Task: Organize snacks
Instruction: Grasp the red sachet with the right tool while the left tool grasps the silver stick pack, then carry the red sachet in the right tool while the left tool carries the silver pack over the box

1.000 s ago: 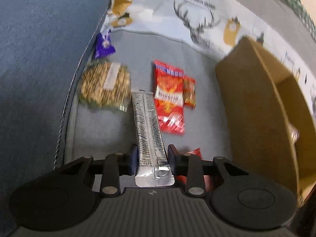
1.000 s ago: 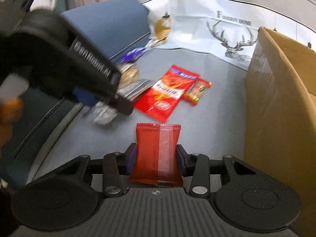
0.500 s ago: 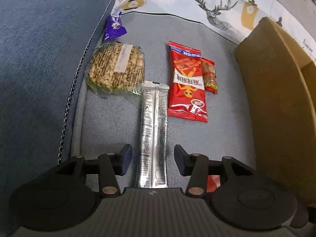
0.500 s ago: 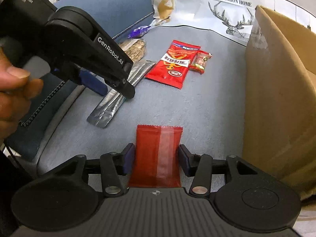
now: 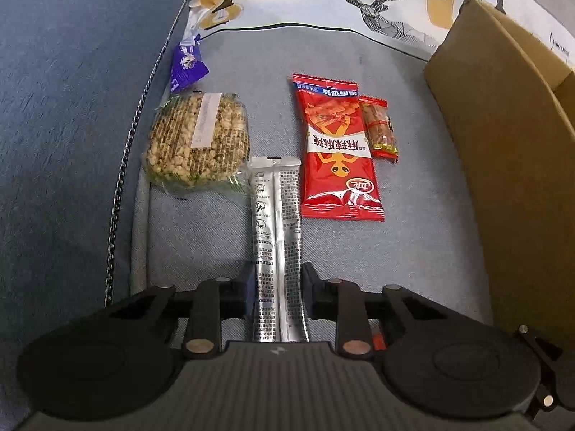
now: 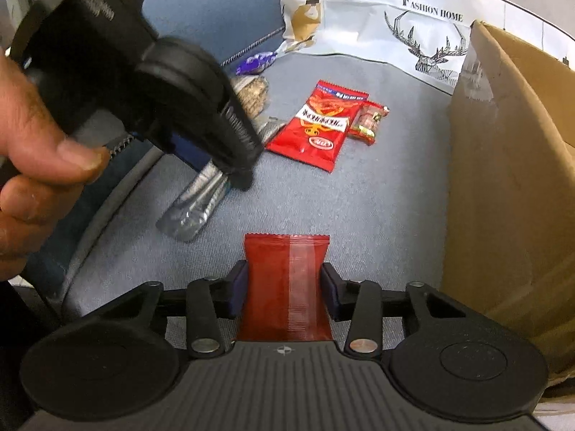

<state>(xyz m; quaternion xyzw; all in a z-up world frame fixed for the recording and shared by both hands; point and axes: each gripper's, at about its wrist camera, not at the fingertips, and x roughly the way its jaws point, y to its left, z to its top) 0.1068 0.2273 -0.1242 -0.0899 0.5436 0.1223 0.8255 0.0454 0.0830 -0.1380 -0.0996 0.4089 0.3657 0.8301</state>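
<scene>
Left claw (image 5: 276, 289) is over the near end of the silver stick pack (image 5: 276, 237), jaws closing with the pack between them. In the left wrist view both pads sit right at the pack's edges; I read that as contact, so pinching or about to. The pack lies flat on the grey sofa cushion (image 5: 395, 269), long axis in line with the claw.

Right claw (image 6: 284, 292) is closing on the plain red packet (image 6: 285, 287), pads against both its sides. Its far end looks to rest on the cushion.

Other snacks, further back on the cushion:
- clear bag of puffed grain cake (image 5: 197, 140), corner touching the far end of the stick pack
- big red snack bag (image 5: 336, 147), just beside the stick pack
- small red-and-gold sweet (image 5: 379, 129), touching the big red bag
- purple wrapper (image 5: 187, 66), against the blue armrest
- cardboard box (image 5: 503, 179) on the right, presumably where things go

Risks, my judgement:
- The foil pack is slick and thin. Gripped edge-on, it may buckle or squirt out as the jaws close.
- Held only by one end, it will droop when lifted and could snag the grain cake bag.
- The two claws sit close. In the right wrist view the left tool fills the left side, so moving both to the box at once risks a clash.
- The box wall is tall, so a low carry could clip the rim and knock a packet loose.
</scene>
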